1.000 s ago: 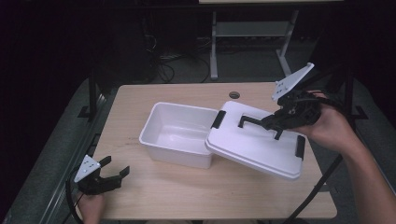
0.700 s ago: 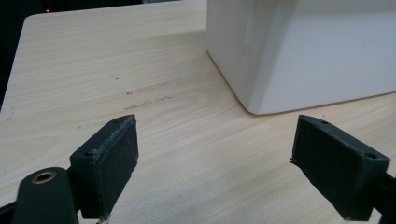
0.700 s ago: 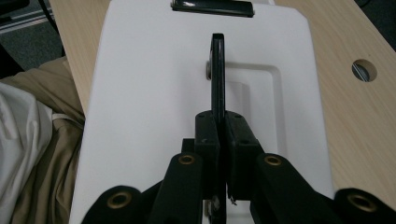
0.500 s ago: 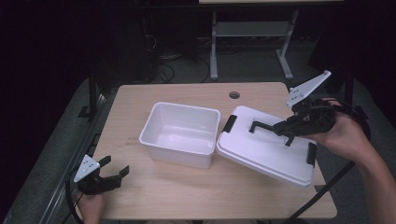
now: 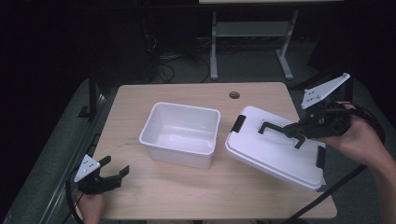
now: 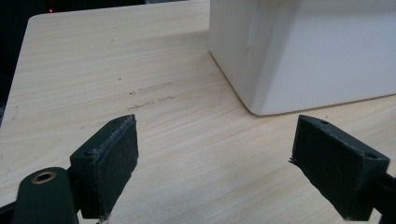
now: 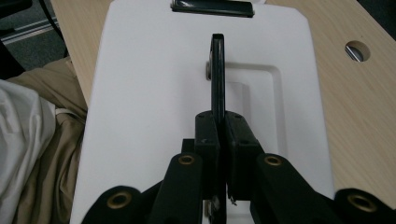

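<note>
The right tongs (image 5: pixel 299 130) are pinched on the black handle (image 5: pixel 280 129) of the white lid (image 5: pixel 273 151), which sits at the right side of the wooden surface (image 5: pixel 187 186), just beside the open white bin (image 5: pixel 181 133) and apart from it. In the high view the lid is tilted, its far left corner with a black latch (image 5: pixel 238 123) raised toward the bin and its near right corner reaching the edge of the surface; whether any part of the lid rests on the wood is hard to judge from this angle. In the right gripper view the right tongs (image 7: pixel 219 128) press both pads together on the thin upright handle (image 7: pixel 218 74), with the lid (image 7: pixel 140 93) spread below and a latch (image 7: pixel 212 8) at its far end. The left tongs (image 5: pixel 109 175) sit at the near left corner of the surface, spread wide and holding nothing. In the left gripper view the left tongs (image 6: pixel 215 154) stand over bare wood, with the near corner of the bin (image 6: pixel 303 51) just ahead of them.
</note>
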`<state>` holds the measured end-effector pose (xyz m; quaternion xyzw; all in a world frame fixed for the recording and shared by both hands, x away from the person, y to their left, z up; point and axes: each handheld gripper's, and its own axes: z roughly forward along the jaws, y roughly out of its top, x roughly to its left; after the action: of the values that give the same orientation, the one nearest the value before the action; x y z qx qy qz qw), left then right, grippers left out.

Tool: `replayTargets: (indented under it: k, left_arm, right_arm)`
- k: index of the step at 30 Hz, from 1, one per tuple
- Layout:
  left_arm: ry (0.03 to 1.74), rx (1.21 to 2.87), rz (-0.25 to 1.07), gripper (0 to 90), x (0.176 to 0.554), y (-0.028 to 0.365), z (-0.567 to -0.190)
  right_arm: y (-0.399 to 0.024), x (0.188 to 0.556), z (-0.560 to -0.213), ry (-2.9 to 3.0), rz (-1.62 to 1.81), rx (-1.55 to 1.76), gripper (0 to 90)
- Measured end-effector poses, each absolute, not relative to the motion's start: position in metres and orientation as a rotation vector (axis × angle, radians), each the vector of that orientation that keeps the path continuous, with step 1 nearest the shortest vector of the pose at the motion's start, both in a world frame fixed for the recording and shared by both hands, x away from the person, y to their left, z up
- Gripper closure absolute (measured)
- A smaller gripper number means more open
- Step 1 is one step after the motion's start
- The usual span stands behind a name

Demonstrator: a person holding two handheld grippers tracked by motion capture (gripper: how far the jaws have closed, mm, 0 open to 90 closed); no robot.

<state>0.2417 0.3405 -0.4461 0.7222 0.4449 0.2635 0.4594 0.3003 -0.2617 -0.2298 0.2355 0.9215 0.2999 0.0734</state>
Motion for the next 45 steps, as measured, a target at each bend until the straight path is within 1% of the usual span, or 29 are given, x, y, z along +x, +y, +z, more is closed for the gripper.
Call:
replayTargets:
  k: [6,13,25,34,45]
  left_arm:
    - [1.095,1.782,0.648,13.6,0.242,0.34,-0.447]
    - [1.091,1.777,0.648,13.6,0.242,0.341,-0.446]
    - [1.086,1.769,0.663,13.7,0.241,0.342,-0.444]
    - [1.093,1.765,0.664,13.7,0.239,0.343,-0.445]
    - [1.091,1.754,0.667,13.6,0.239,0.345,-0.444]
  right_arm:
    - [-0.263,0.3,-0.231,2.773,0.889,0.706,84.6]
    - [-0.262,0.3,-0.241,2.792,0.878,0.703,84.6]
    - [-0.257,0.302,-0.266,2.821,0.88,0.72,84.6]
    - [-0.25,0.306,-0.292,2.854,0.89,0.711,84.6]
    - [-0.245,0.306,-0.309,2.881,0.89,0.706,84.6]
